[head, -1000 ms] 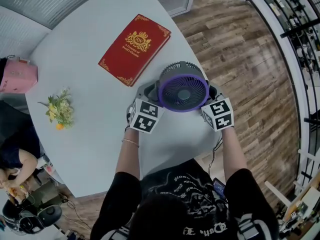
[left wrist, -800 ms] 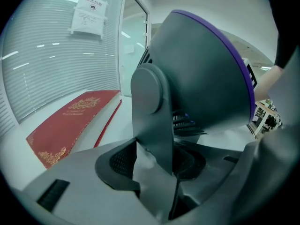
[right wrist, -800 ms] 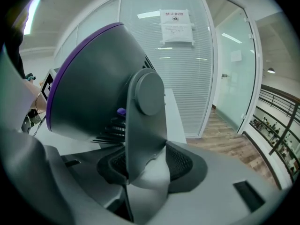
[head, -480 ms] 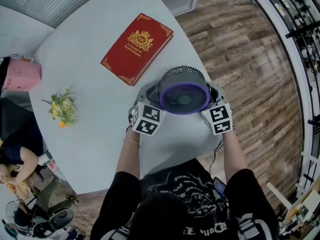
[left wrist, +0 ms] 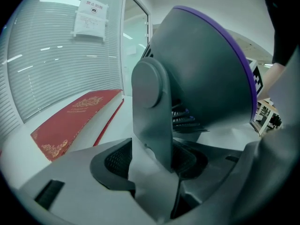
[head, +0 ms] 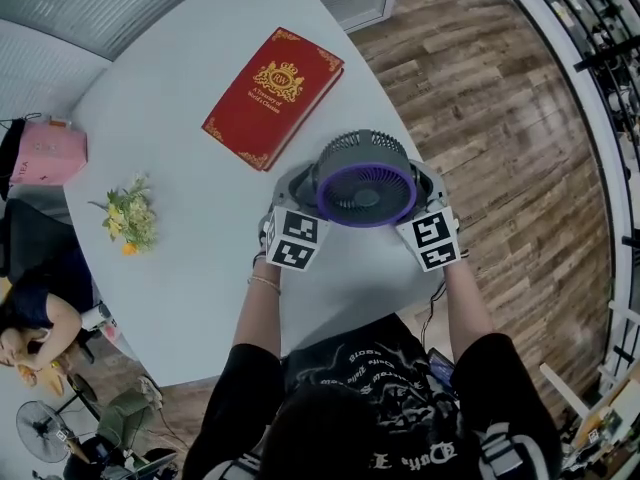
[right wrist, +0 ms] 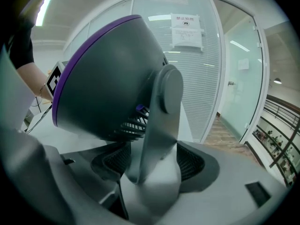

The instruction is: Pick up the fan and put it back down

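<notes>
Plainly the fan (head: 366, 190) stands between the two; left gripper (left wrist: 152, 161) and right gripper (right wrist: 152, 163) are opening, each astride a side upright.

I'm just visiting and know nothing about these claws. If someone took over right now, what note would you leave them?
Left claw: opening; one support arm of the fan stands between its jaws.
Right claw: opening; the other support arm stands between its jaws.
Fan: upright on the white table, near its edge, close to the red book.
Done: fan looks set down.
Left: draw both claws clear.
</notes>
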The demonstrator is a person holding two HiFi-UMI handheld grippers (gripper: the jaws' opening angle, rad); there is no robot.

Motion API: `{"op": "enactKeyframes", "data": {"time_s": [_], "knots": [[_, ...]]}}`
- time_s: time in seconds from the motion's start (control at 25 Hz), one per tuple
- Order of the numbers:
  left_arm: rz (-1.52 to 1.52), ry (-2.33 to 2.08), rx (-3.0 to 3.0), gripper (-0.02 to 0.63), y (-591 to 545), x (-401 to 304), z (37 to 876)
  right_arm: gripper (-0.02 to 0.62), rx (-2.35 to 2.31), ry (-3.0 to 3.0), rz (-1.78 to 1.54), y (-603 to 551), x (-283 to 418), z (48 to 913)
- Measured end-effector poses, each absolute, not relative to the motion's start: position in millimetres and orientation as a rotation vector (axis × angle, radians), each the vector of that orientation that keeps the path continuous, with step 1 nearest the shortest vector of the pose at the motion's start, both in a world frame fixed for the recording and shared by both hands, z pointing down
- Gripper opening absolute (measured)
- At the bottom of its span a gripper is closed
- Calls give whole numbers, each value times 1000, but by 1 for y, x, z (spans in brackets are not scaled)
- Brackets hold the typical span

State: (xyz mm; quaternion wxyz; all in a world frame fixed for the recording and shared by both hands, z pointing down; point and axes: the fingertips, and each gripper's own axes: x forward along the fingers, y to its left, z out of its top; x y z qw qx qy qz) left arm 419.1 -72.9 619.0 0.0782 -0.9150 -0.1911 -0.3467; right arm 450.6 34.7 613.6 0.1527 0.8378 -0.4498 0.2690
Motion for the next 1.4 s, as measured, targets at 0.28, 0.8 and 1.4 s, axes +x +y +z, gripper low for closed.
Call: {"op": "enactKeyframes", "data": {"time_s": [0.28,0.8,1.4], "knots": [[-1100,-571,-2743,302,-74,397,622,368,2386,-1223,785,50,441,615],[-984,-631,-2817,314,-61,314,579,376,2536,-1142,753,67,362,561],[-655,-658,-2959,318,-67,201,500,376,2646,-1072,563,56,237,488]]}}
